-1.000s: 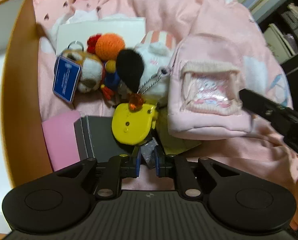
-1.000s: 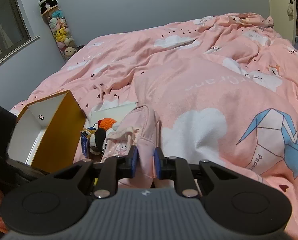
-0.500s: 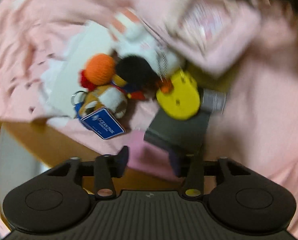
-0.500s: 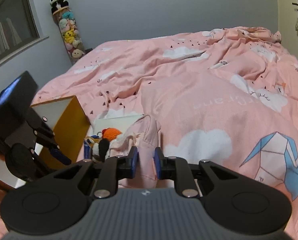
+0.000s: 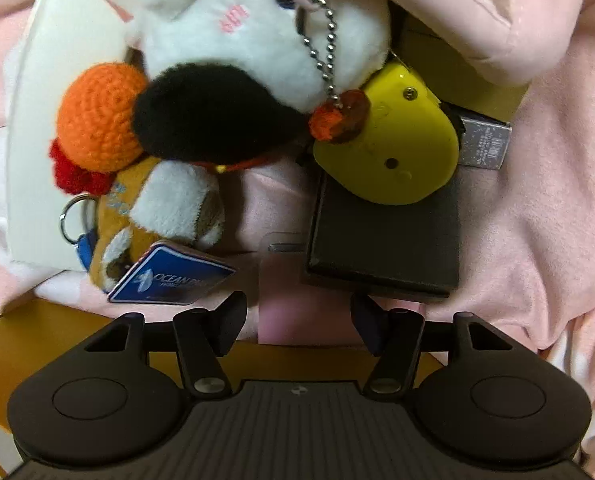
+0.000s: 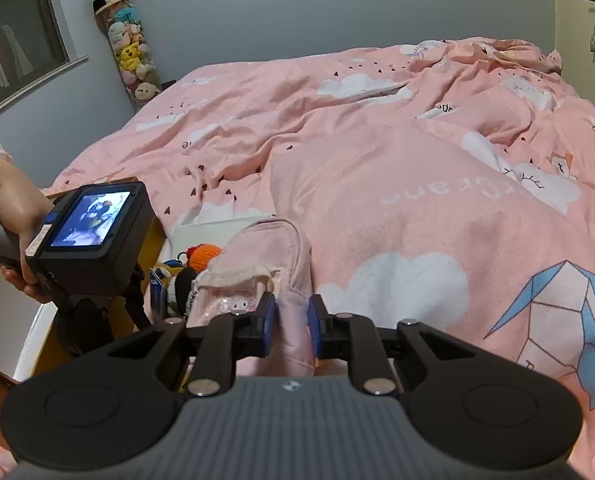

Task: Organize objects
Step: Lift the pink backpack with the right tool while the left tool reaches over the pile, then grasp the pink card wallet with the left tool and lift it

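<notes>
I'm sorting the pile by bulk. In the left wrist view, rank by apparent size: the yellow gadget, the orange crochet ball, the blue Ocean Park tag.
1. yellow gadget
2. orange crochet ball and blue Ocean Park tag: these two look alike, and the tag lies nearer the camera, so no ranking.

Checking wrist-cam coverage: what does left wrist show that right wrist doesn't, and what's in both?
Left wrist only: yellow gadget lying on a black box, the blue Ocean Park tag, and the open left gripper over a pink card.

Right wrist only: right gripper shut on the pink pouch, the bedspread, wall-hung plush toys.

Both: orange crochet ball, pink pouch.
</notes>
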`<state>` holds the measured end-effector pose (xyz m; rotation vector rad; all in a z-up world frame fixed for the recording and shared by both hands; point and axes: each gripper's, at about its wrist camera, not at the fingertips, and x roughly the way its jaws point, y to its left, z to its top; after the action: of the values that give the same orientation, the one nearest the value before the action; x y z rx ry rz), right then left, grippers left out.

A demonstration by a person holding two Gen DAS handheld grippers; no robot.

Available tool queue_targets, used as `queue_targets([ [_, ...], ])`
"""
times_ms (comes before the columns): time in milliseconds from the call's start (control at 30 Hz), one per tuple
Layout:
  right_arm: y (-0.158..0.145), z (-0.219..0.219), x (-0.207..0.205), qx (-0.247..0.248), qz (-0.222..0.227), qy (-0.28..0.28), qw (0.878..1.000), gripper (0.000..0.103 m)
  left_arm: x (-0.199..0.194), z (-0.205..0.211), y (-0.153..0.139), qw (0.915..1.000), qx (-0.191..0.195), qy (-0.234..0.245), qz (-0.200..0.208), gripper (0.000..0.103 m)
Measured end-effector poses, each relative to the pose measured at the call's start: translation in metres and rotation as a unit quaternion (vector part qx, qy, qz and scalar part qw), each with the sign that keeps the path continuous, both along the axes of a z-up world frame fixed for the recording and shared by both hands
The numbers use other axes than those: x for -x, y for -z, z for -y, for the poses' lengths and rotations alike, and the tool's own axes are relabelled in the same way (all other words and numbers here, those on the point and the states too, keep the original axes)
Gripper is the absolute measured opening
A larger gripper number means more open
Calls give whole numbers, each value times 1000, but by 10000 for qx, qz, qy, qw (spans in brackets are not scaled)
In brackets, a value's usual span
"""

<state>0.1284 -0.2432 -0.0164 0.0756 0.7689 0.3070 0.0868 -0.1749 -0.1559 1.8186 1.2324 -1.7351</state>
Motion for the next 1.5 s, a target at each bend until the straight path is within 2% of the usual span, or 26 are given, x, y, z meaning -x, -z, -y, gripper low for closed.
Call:
queue_targets([
  [100, 2, -2, -3, 49, -31, 16, 10000, 19, 6, 0, 7, 9997, -195, 112, 103, 70],
  [200, 5, -3, -5, 95, -88, 42, 9999, 19, 11, 3, 13, 9991, -346, 21, 237, 70],
  [267, 7, -2, -7, 117, -145, 88, 9998, 19, 12, 3, 13, 9989, -382, -45, 264, 65],
  [433, 8, -4, -7, 199, -175, 126, 9996, 18, 18, -5, 1, 9992, -35, -119, 393, 61],
  [600, 7, -8, -6, 375, -188, 166, 9990, 16, 15, -9, -17, 9976, 350, -302, 522, 36],
  [700, 6, -8, -3, 432, -170, 166, 9988, 16, 18, -12, -29, 9964, 544, -367, 534, 29],
  [1033, -1, -6, 2, 370, -189, 178, 9990, 19, 29, -23, -82, 9918, 1030, -643, 395, 18],
  [1133, -7, -7, 6, 380, -93, 143, 9991, 21, 32, -30, -96, 9883, 1198, -875, 352, 17],
  [1233, -18, -7, 15, 296, 190, 24, 9994, 34, 39, -51, -108, 9815, 1329, -1356, 240, 15],
  [1267, -21, -7, 18, 255, 233, -68, 9994, 34, 39, -55, -109, 9765, 1360, -1658, 233, 14],
  [1333, -26, -12, 22, 221, 267, -303, 9989, 34, 45, -68, -109, 9700, 1426, -1968, 102, 14],
  [1433, -29, -27, 30, 204, 274, -918, 9952, 34, 44, -77, -112, 9561, 1526, -2503, -36, 13],
  [1500, -26, -45, 37, 259, 206, -1675, 9853, 34, 52, -86, -98, 9475, 1628, -2750, -50, 11],
])
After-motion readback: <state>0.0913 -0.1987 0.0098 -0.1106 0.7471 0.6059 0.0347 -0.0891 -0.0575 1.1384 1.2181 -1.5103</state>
